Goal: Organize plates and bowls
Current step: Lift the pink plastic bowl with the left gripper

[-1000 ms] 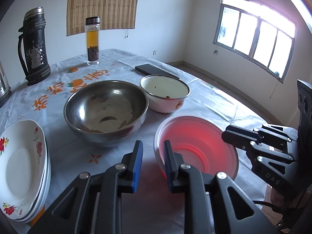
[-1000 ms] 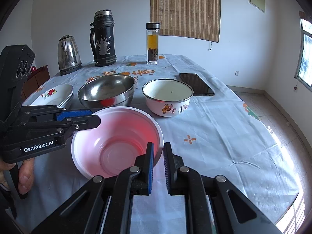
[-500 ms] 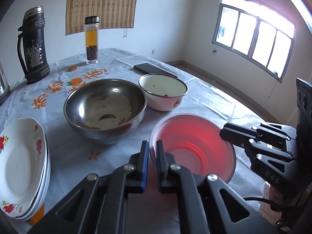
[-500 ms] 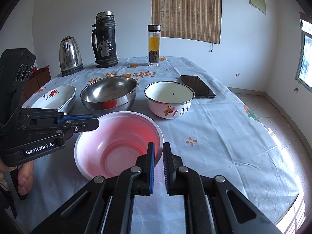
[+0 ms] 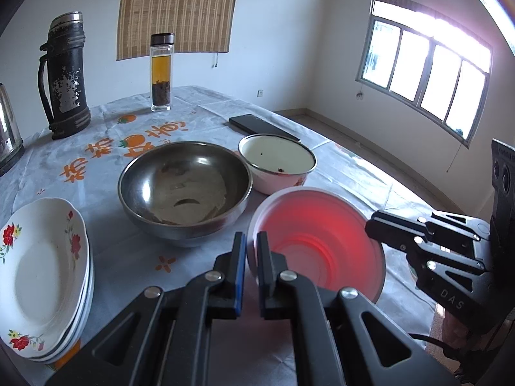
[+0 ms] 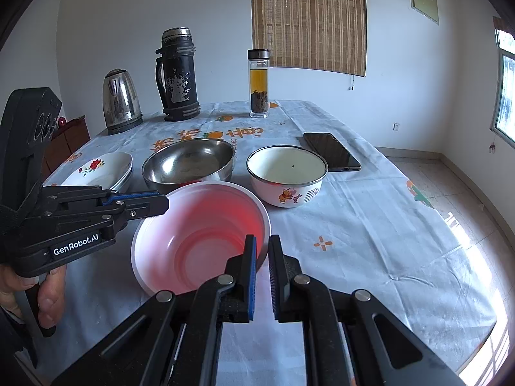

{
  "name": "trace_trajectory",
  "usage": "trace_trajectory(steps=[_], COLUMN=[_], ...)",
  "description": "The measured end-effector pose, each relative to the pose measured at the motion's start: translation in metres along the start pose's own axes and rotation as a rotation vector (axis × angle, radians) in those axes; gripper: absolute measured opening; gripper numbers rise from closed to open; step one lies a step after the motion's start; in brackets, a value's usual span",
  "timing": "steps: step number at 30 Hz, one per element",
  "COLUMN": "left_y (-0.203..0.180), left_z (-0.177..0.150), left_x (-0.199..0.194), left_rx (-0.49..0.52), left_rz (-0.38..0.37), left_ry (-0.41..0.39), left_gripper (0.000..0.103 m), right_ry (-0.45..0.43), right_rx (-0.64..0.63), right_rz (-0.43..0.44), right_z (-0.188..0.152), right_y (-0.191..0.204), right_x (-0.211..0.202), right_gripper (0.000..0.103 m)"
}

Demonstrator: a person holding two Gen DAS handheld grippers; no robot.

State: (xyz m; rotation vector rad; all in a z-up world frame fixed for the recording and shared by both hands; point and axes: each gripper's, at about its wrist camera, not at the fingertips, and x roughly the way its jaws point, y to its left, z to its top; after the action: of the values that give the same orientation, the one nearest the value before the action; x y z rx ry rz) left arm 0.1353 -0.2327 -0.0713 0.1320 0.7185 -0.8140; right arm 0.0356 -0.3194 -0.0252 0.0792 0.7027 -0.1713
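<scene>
A pink plastic bowl [image 5: 315, 244] [image 6: 199, 231] hangs slightly tilted just above the tablecloth, gripped from both sides. My left gripper [image 5: 251, 241] [image 6: 164, 201] is shut on its left rim. My right gripper [image 6: 262, 244] [image 5: 370, 225] is shut on the opposite rim. Behind it stand a steel bowl [image 5: 183, 189] [image 6: 188, 164] and a white enamel bowl [image 5: 276, 160] [image 6: 286, 173]. A stack of flowered white plates [image 5: 42, 273] [image 6: 103, 169] lies at the left.
Toward the back of the table [image 6: 370, 225] stand a black thermos [image 6: 178, 74], a steel kettle [image 6: 120, 99] and a tea bottle [image 6: 258, 83]. A black phone [image 6: 331, 151] lies behind the enamel bowl. A hand [image 6: 48, 292] holds the left gripper's handle.
The left jaws, open astride the pink bowl's rim a second ago, have shut on it. The bowl now sits a little higher and tilted, overlapping the steel bowl's front in the right wrist view.
</scene>
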Motion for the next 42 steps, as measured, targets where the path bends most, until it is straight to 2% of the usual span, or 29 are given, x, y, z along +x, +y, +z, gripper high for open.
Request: trace_trajectory(steps=[7,20,21,22,23,25,27,30,34,38,41,42], left_y=[-0.002,0.006,0.007,0.007,0.004,-0.011,-0.017,-0.005,0.011,0.017,0.024,0.027], left_z=[0.001,0.011,0.013,0.014,0.014,0.014,0.012,0.015,0.021,0.013,0.009,0.009], left_x=[-0.004,-0.027,-0.028,-0.028,-0.029,-0.030,-0.027,-0.031,-0.031,-0.022,-0.025,-0.026], left_rx=[0.008,-0.009,-0.013,-0.021,-0.016,0.045,0.061,0.040,0.011,-0.002,-0.012,-0.015], left_rz=[0.003,0.024,0.006,-0.036,-0.045,0.007,0.055,0.071,0.082,0.080,0.091,0.090], left_ry=[-0.024,-0.117,-0.120,-0.116,-0.120,-0.137,-0.128,-0.144,-0.136,-0.074,-0.075,-0.073], left_gripper=[0.003,0.003,0.001,0.001,0.001,0.001,0.001,0.000,0.000,0.001,0.002,0.007], right_ry=[-0.010,-0.068,-0.074,-0.079,-0.079,-0.084,-0.094,-0.110,-0.080,-0.012,0.005,0.002], right_rx=[0.004,-0.039,-0.043,-0.046,-0.043,-0.066,-0.106,-0.126,-0.094,-0.009,0.009,0.014], right_rz=[0.003,-0.003,-0.004,0.004,0.048,0.074,0.072,0.002,-0.005,0.023,0.050,0.063], right_z=[0.001,0.015,0.018,0.020,0.023,0.028,0.032,0.035,0.032,0.023,0.021,0.021], right_y=[0.000,0.015,0.016,0.017,0.019,0.031,0.045,0.048,0.028,0.005,0.001,0.001], right_x=[-0.004,-0.017,-0.018,-0.018,-0.017,-0.016,-0.015,-0.013,-0.011,0.003,0.005,0.005], right_gripper=[0.008,0.008,0.008,0.001,0.001,0.001,0.001,0.001,0.001,0.001,0.001,0.001])
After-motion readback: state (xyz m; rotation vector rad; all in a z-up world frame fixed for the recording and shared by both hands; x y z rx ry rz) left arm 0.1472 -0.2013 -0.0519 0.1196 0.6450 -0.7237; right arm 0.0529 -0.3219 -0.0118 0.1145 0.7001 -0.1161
